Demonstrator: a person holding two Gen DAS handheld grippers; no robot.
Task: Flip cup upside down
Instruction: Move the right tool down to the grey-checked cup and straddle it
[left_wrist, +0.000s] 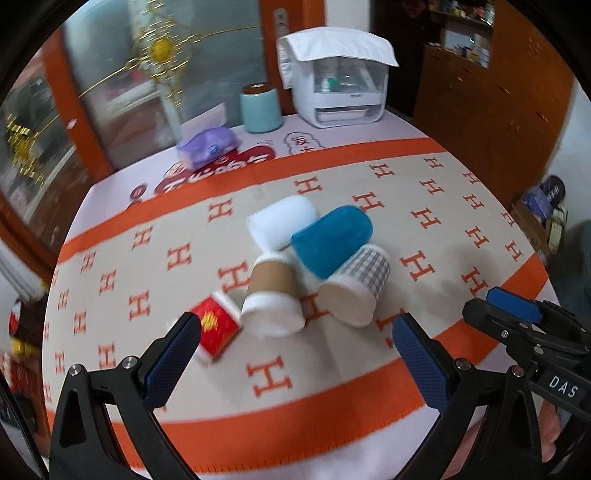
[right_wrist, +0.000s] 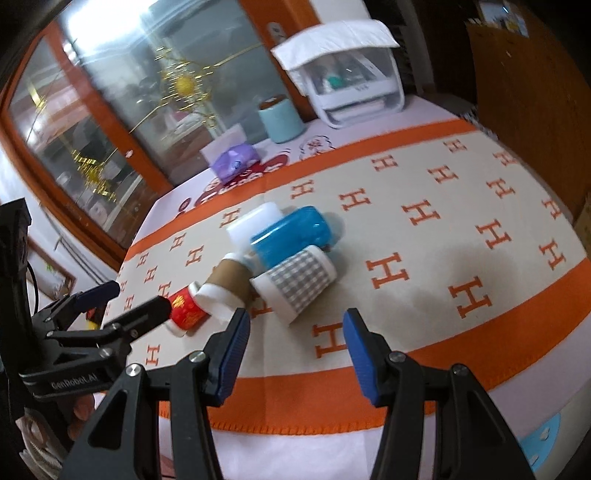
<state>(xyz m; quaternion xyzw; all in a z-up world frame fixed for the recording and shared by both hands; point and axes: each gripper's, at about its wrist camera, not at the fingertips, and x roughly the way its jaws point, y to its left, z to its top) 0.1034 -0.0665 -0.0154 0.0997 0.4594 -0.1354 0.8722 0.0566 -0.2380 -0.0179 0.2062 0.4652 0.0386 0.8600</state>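
Note:
Several cups lie on their sides in a cluster on the orange-and-cream H-patterned cloth (left_wrist: 424, 221): a white cup (left_wrist: 280, 221), a blue cup (left_wrist: 332, 240), a grey-checked cup (left_wrist: 358, 288), a brown-sleeved cup (left_wrist: 271, 295) and a small red cup (left_wrist: 216, 326). My left gripper (left_wrist: 295, 339) is open and empty, just in front of the brown and checked cups. My right gripper (right_wrist: 295, 332) is open and empty, in front of the checked cup (right_wrist: 299, 284). The left gripper (right_wrist: 140, 299) shows at the left of the right wrist view, by the red cup (right_wrist: 184, 312).
At the back stand a teal canister (left_wrist: 260, 109), a purple tissue pack (left_wrist: 207, 146) and a white cloth-covered appliance (left_wrist: 343, 92). A glass-fronted cabinet (left_wrist: 122, 92) lies behind on the left, wooden cabinets (left_wrist: 498, 92) on the right. The table's near edge is just below the grippers.

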